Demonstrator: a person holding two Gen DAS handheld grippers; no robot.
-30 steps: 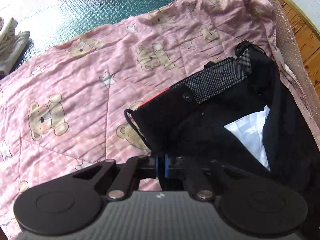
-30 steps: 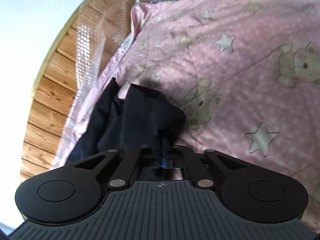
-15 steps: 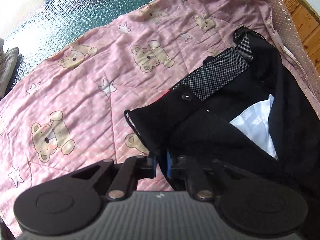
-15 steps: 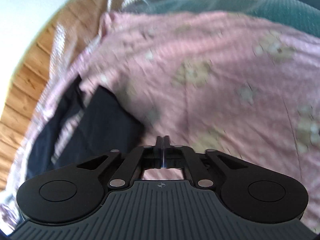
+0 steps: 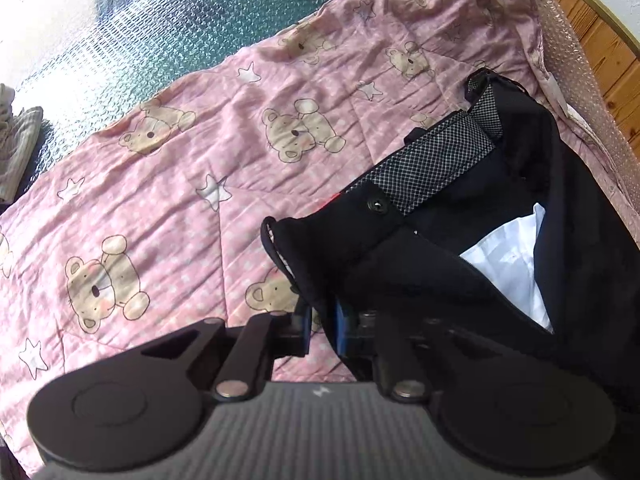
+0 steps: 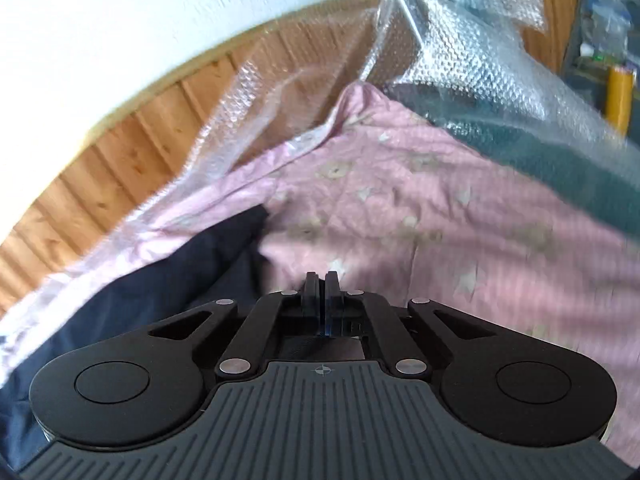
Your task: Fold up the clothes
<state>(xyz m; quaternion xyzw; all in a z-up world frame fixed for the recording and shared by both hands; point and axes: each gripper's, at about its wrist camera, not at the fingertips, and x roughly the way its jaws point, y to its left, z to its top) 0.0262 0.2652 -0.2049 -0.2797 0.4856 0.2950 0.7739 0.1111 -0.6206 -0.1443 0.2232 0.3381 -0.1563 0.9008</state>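
Note:
A pair of black trousers (image 5: 440, 260) lies on the right side of a pink bear-print blanket (image 5: 160, 184). Its checked waistband lining (image 5: 432, 160) and white pocket lining (image 5: 512, 264) are showing. My left gripper (image 5: 322, 320) sits at the near edge of the trousers, its jaws a small gap apart. A fold of black cloth rests against the right pad, and blanket shows beside the left one. In the blurred right wrist view my right gripper (image 6: 322, 280) is shut and empty, held above the blanket (image 6: 440, 220). The dark trousers (image 6: 160, 280) are below it to the left.
Bubble wrap (image 5: 160, 20) covers the teal mattress beyond the blanket. Folded grey cloths (image 5: 16, 148) lie at the far left edge. A wooden panelled wall (image 6: 120, 152) runs along the trousers' side of the bed. A yellow roll (image 6: 620, 96) stands far right.
The left jaws have parted slightly around the black cloth. The right gripper has come off the dark fabric, risen and rolled, and its view now takes in the wall.

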